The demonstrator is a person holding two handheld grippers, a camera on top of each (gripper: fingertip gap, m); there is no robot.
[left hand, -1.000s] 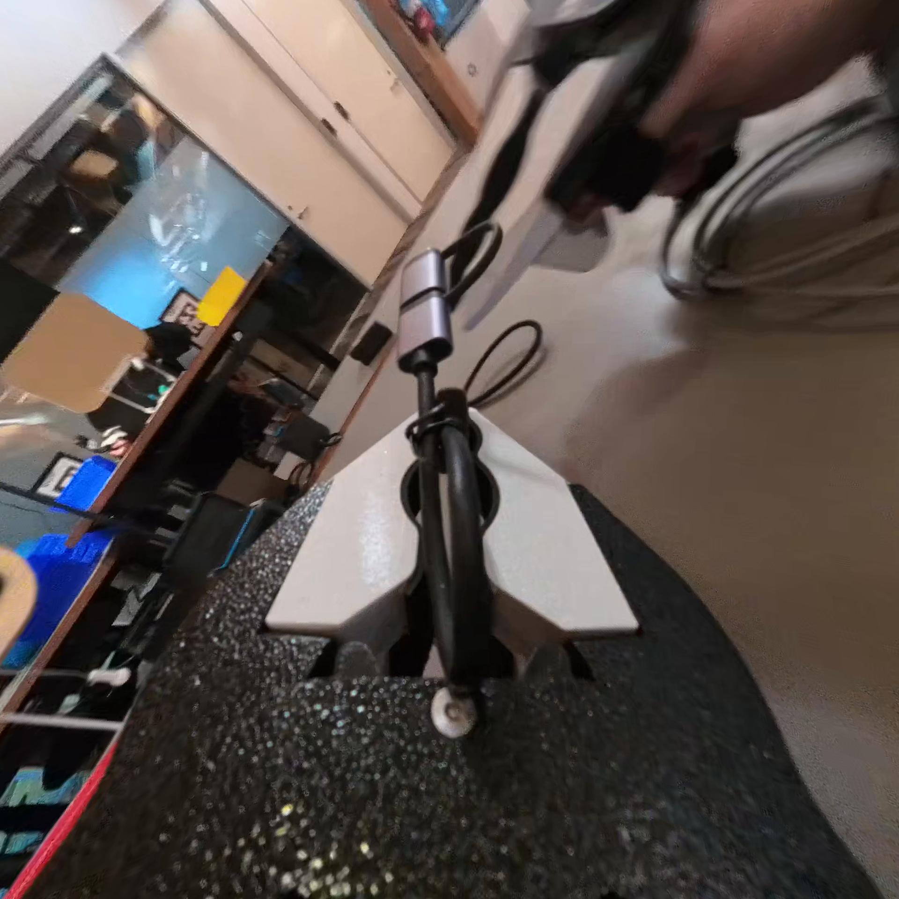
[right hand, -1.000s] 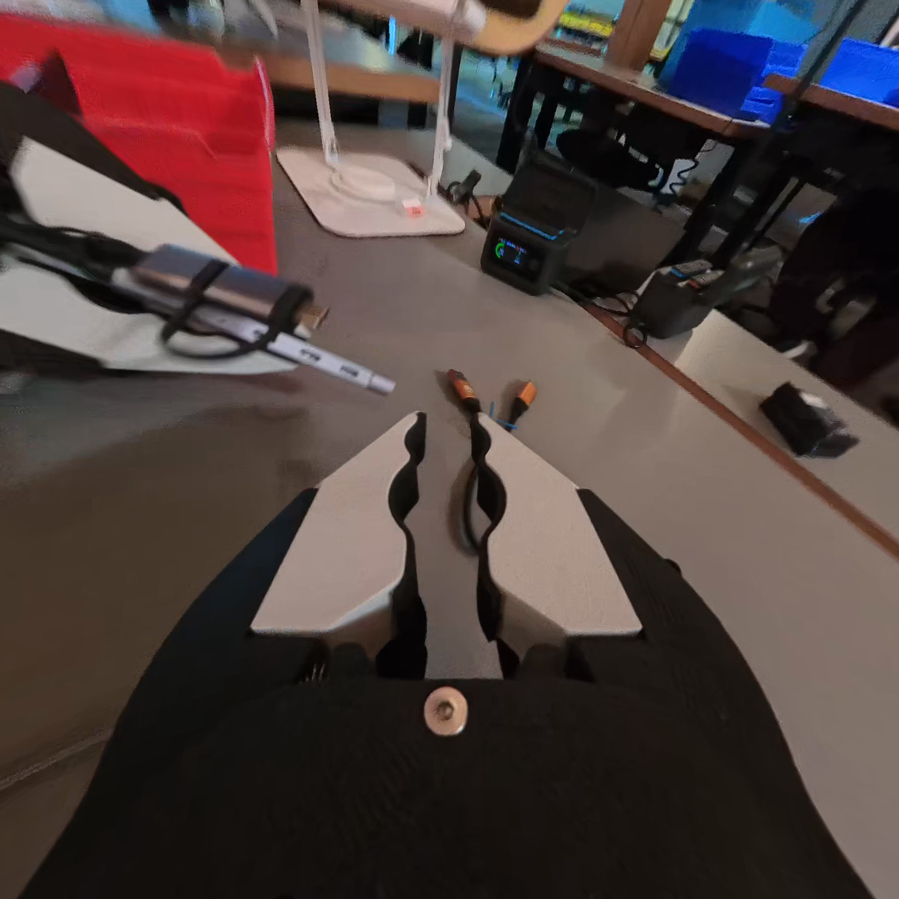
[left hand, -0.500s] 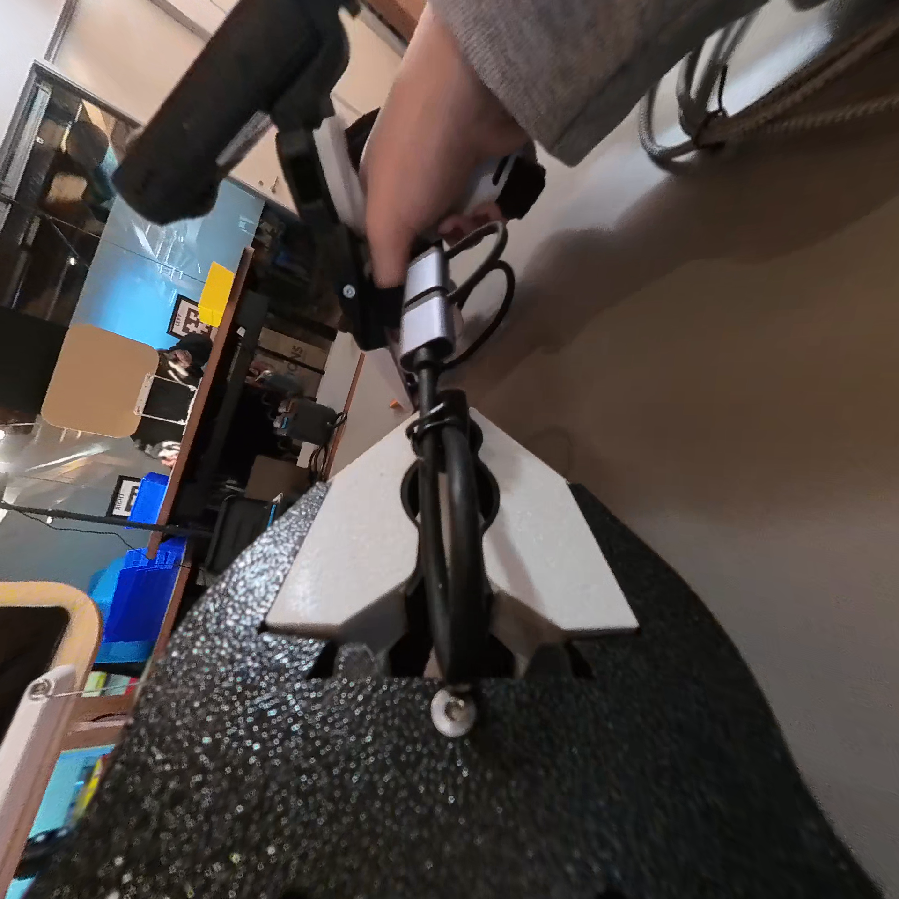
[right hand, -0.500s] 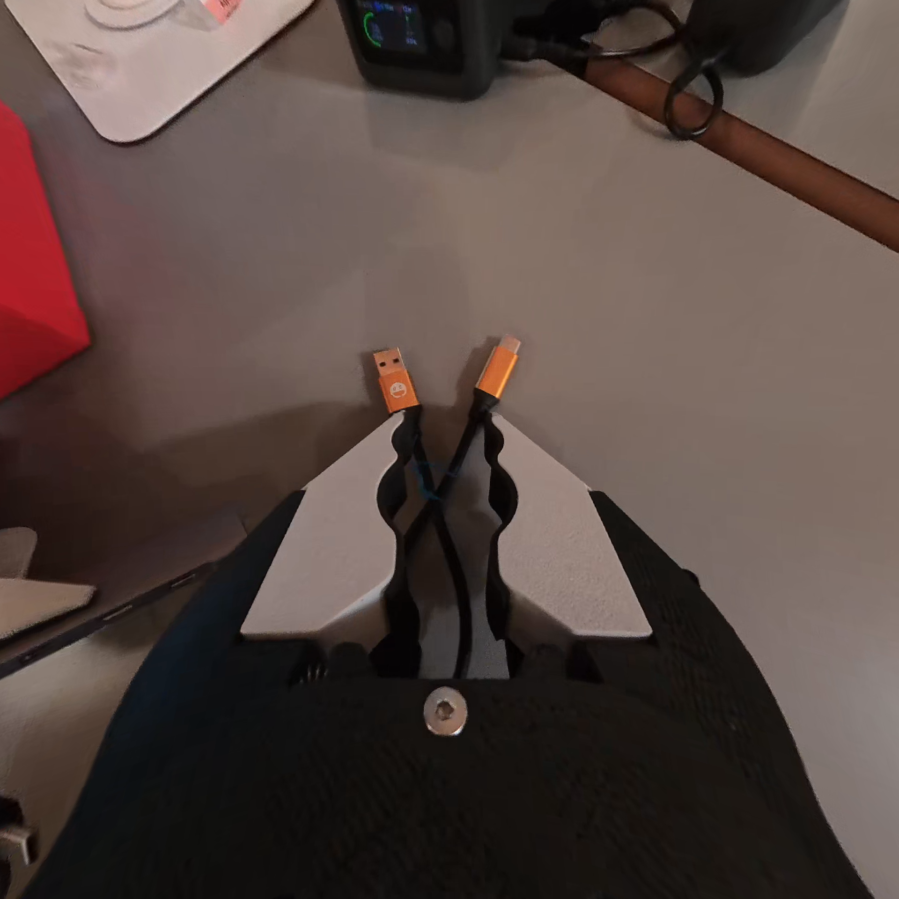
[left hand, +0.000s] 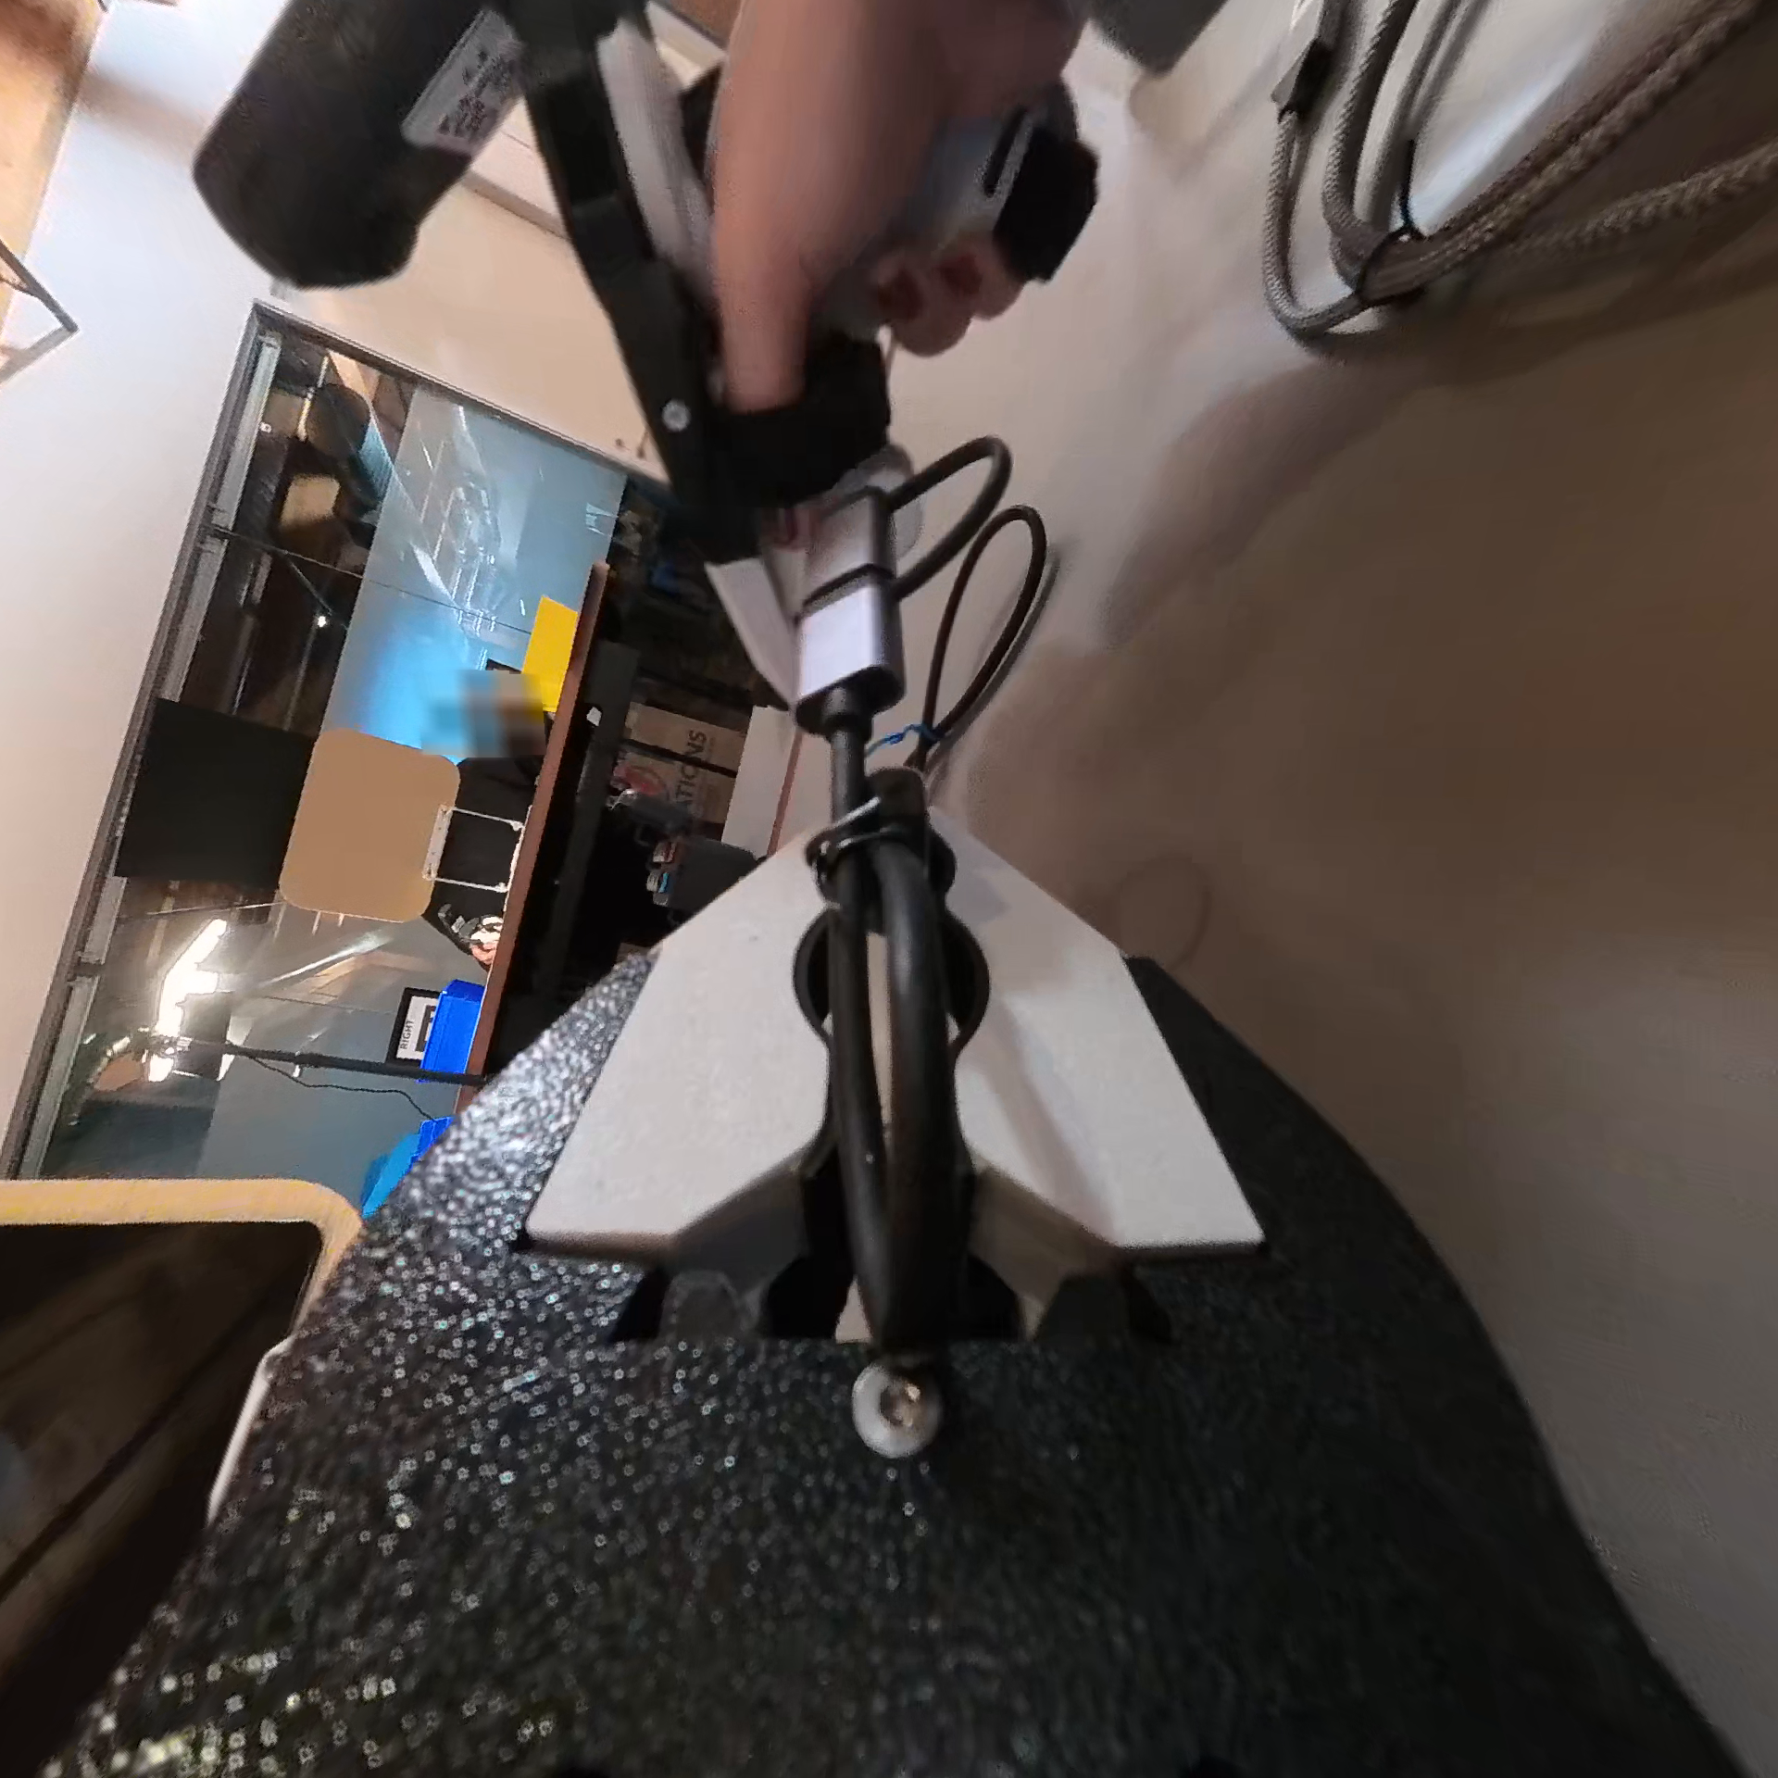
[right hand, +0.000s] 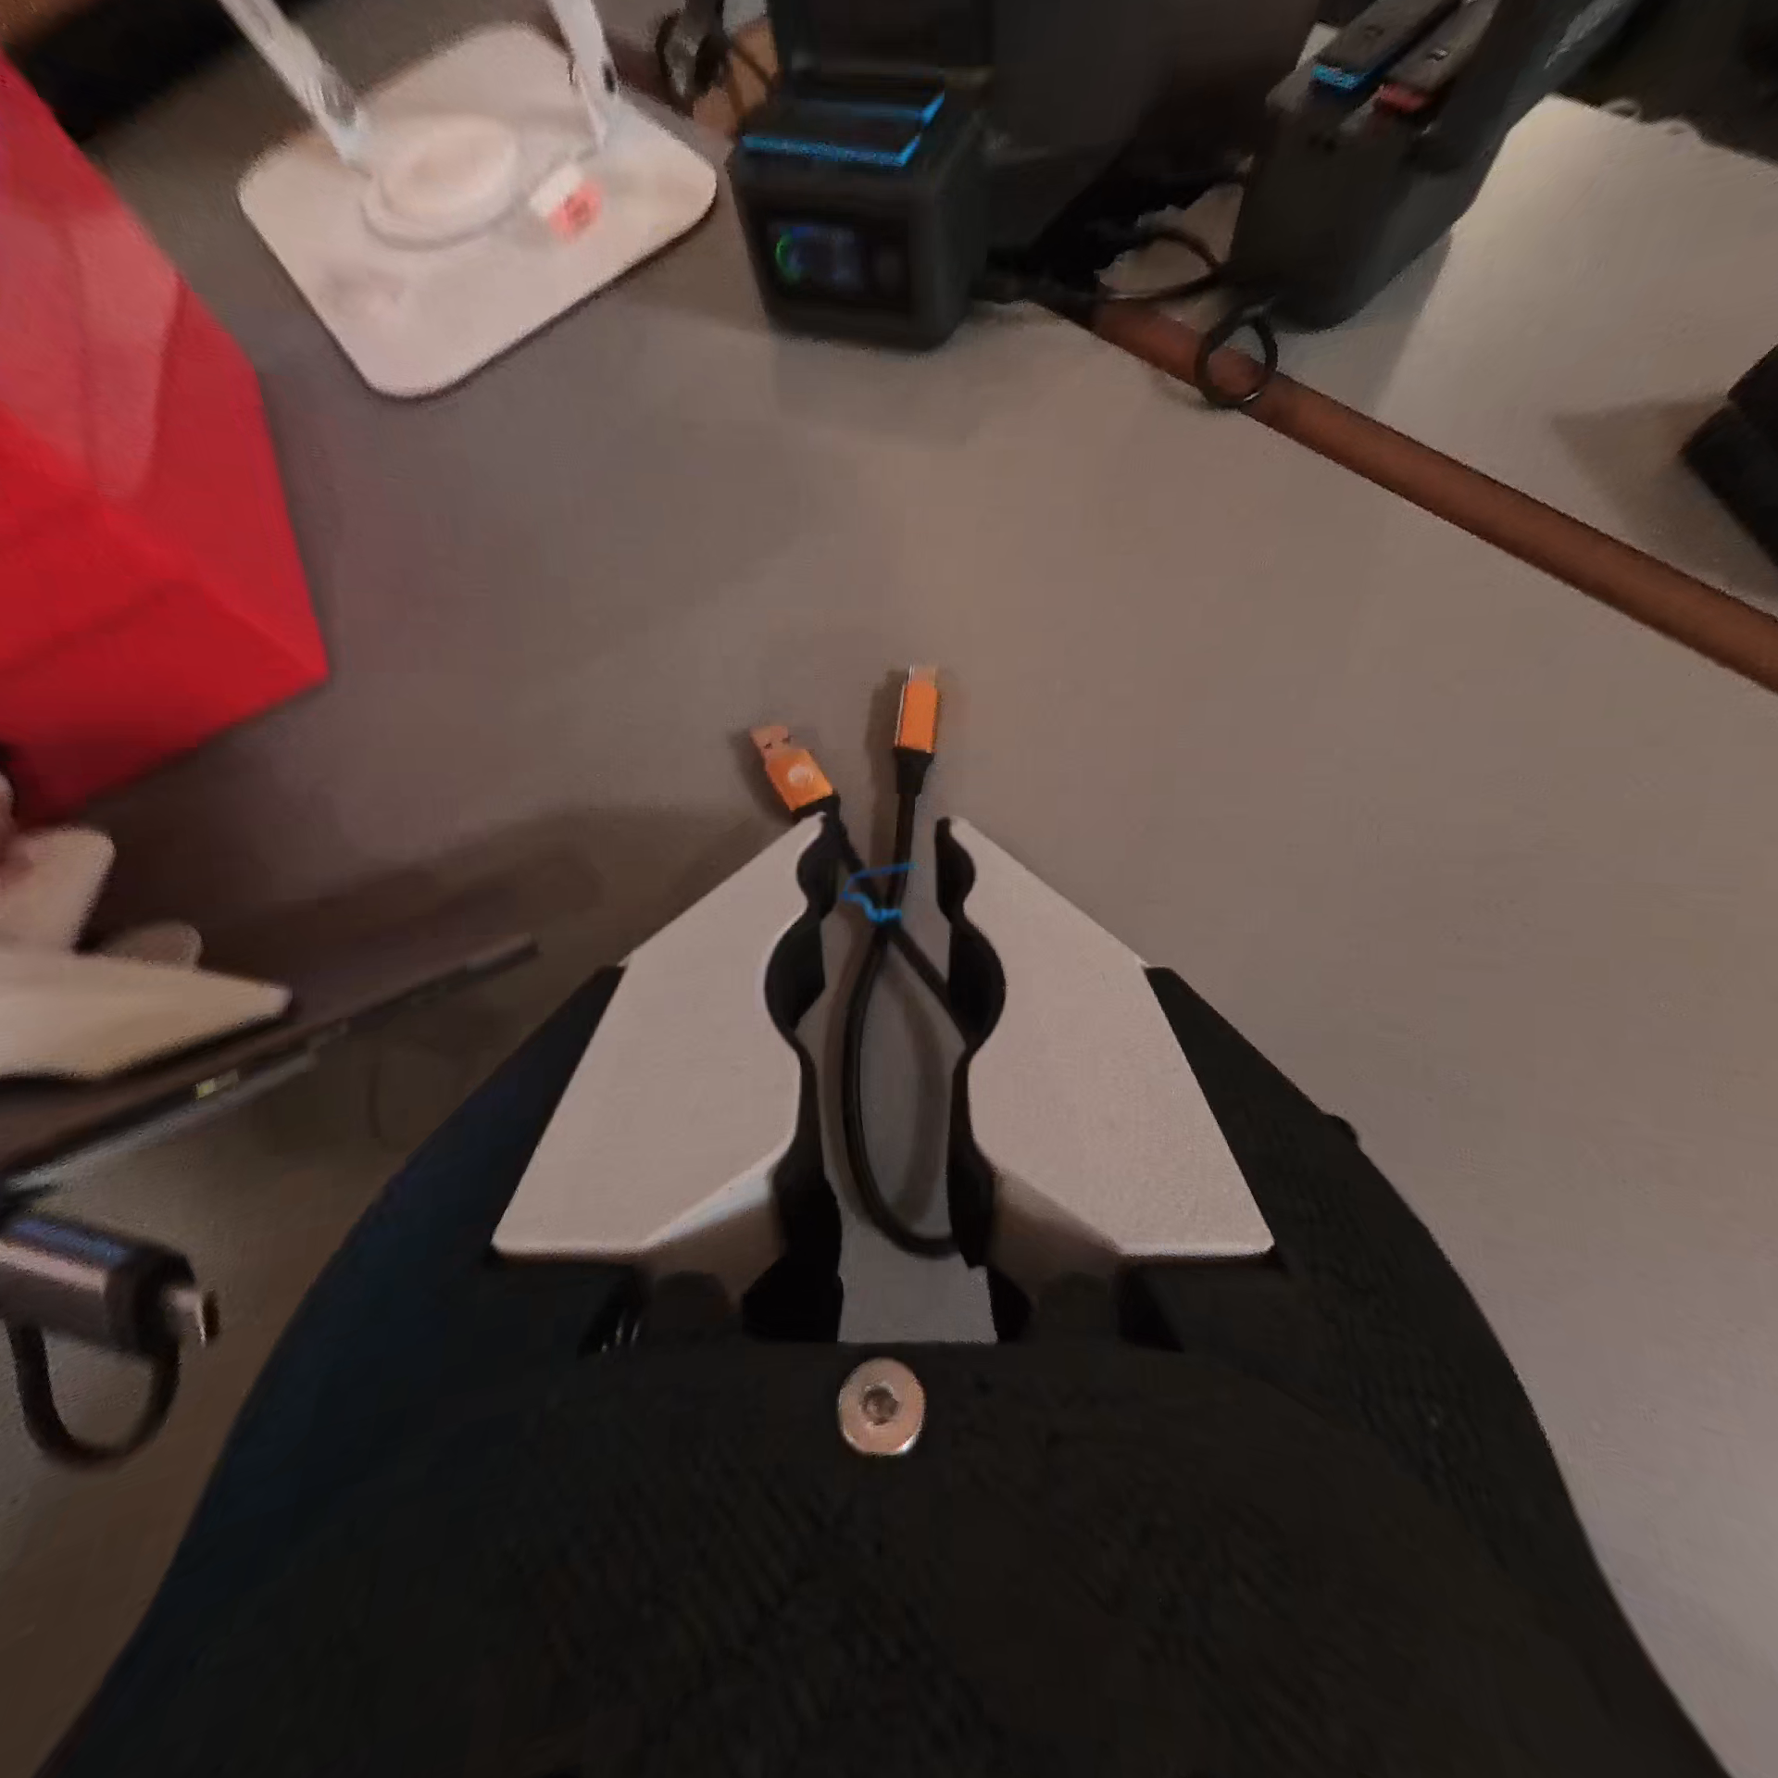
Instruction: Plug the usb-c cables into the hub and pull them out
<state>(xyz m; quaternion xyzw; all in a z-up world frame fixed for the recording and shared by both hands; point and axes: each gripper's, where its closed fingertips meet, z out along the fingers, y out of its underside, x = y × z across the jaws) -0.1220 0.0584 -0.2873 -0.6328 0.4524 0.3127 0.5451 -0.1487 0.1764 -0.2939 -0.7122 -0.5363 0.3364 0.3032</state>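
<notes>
Blue bins [left hand: 438, 1034] are sitting far off to the left of the left gripper [left hand: 890, 847], past a dark glass partition [left hand: 317, 693]; what is in them cannot be told. A red box [right hand: 125, 500] is standing up and to the left of the right gripper [right hand: 880, 837], its inside out of sight.

The grey surface [right hand: 1203, 673] is carrying a white stand base [right hand: 452, 250] and a dark device with a small lit screen [right hand: 856, 231] well ahead of the right gripper, with a brown edge strip [right hand: 1501, 500] running off to the right. A coil of grey braided cable [left hand: 1443, 183] is lying far ahead and to the right of the left gripper.

The left gripper is lying tilted on its side, its fingers [left hand: 712, 1049] clamped together on the hub's black cord [left hand: 890, 1058], and the grey hub [left hand: 851, 616] is sticking out just beyond the tips. A person's hand [left hand: 827, 164] is holding the other gripper's handle just beyond the hub.

The right gripper is pointing down at the surface with its fingers [right hand: 1068, 1078] apart. The short black usb-c cable [right hand: 871, 1058], looped and tied with a blue twist tie [right hand: 876, 900], is lying on the surface in the gap between them; whether the fingers are touching it cannot be told. Its two orange plugs, the flat one [right hand: 794, 774] and the slim one [right hand: 916, 712], are lying just ahead of the tips.
</notes>
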